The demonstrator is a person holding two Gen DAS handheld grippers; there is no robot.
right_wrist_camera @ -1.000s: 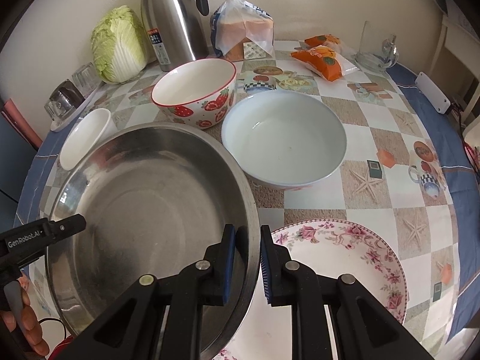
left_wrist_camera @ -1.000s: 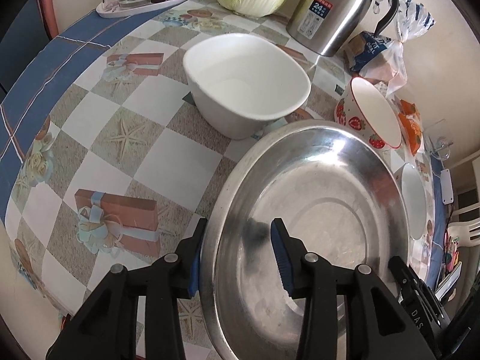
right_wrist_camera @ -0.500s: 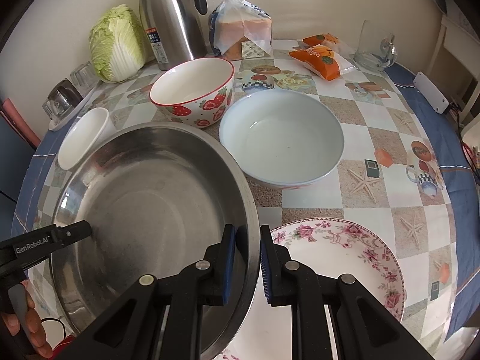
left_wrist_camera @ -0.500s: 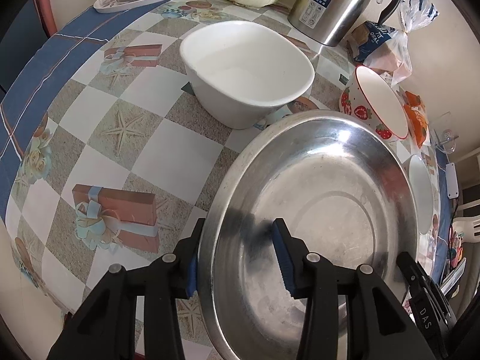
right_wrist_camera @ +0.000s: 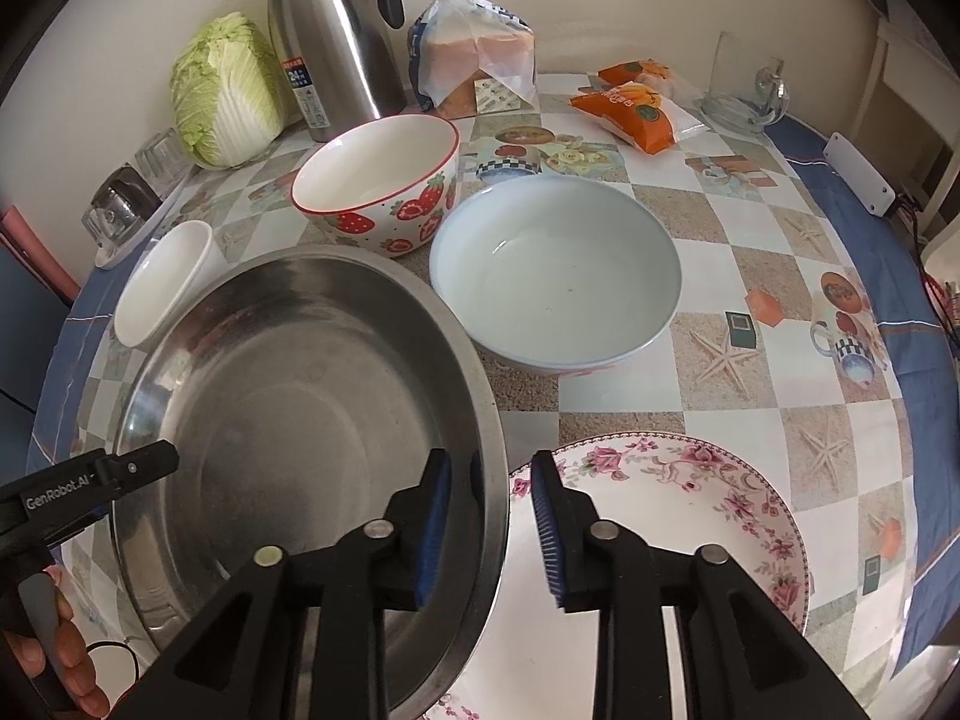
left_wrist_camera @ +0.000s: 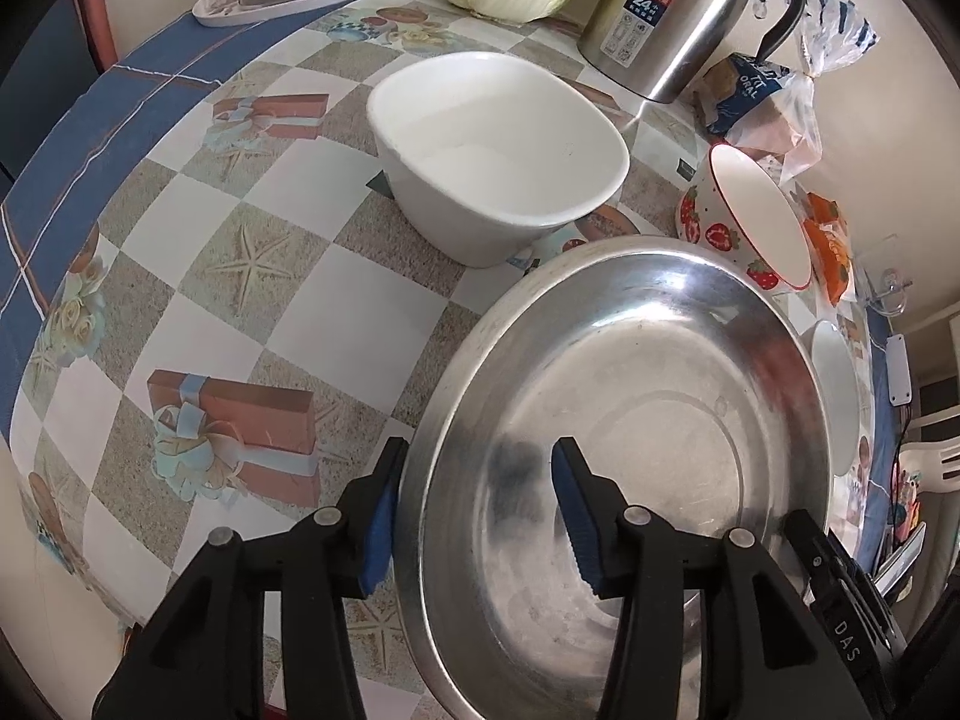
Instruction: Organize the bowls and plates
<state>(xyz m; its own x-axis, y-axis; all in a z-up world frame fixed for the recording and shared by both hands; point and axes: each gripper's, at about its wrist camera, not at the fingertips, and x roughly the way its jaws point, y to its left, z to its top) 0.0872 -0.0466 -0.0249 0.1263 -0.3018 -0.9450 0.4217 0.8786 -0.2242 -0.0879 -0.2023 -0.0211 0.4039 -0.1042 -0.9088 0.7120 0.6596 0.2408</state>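
Basin [left_wrist_camera: 630, 420], sitting on the table [left_wrist_camera: 252, 300] with its edge overlapping the floral plate [right_wrist_camera: 708, 492], is resting between your released left gripper [left_wrist_camera: 474, 510] and right gripper [right_wrist_camera: 489, 525], so you are likely letting go before reaching for a bowl [right_wrist_camera: 555, 276].

My left claw [left_wrist_camera: 474, 504] is parted wide: one blue-padded finger [left_wrist_camera: 379, 516] sits outside a steel rim, the other inside. My right claw [right_wrist_camera: 489, 531] is parted too, its fingers apart on either side of the opposite rim, neither pad pressing it. My left hand [right_wrist_camera: 57, 654] wraps the handle, low at the frame edge.
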